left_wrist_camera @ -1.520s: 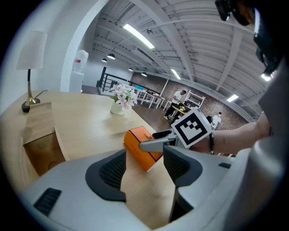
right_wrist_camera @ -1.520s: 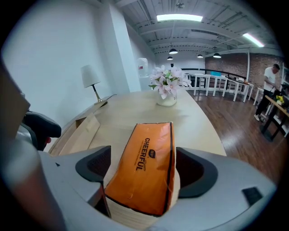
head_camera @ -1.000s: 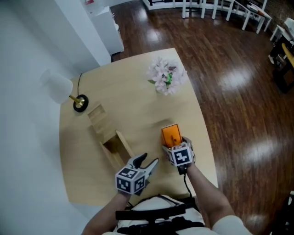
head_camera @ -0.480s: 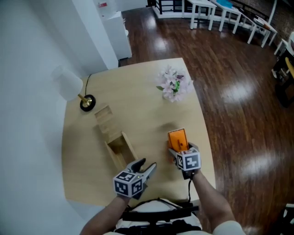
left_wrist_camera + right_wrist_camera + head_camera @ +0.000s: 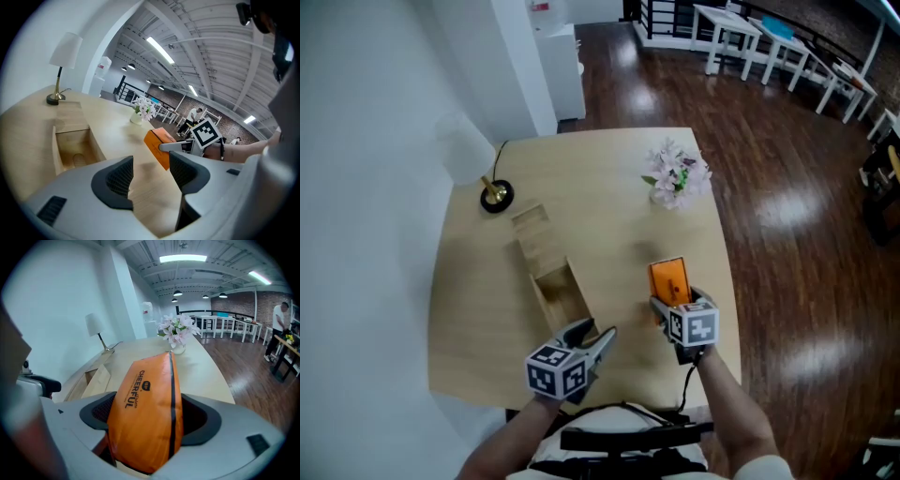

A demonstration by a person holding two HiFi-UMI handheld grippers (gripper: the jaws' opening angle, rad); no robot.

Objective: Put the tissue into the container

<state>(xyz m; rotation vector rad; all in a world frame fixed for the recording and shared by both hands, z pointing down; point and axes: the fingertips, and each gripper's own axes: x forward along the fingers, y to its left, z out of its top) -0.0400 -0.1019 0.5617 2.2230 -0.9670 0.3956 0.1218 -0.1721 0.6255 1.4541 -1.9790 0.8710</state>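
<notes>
Since a second ago you are raising the right gripper (image 5: 673, 302), and its jaws have just been closing a little on the orange tissue pack (image 5: 668, 279), which is now sitting wedged between the two pads, gripped wide and hanging just clear of the table (image 5: 609, 178). Your left gripper (image 5: 595, 333) is drifting in beside the near end of the wooden box (image 5: 562, 295), its jaws standing apart with nothing but bare tabletop between them. The thing to be watching is this: the open part of the box is lying to the left of the pack, near but not touching, and its long axis is running away from you, slanting a little leftward. The pack is pointing away from you too, roughly in line with it. So you are probably needing only a sideways carry to the left.
</notes>
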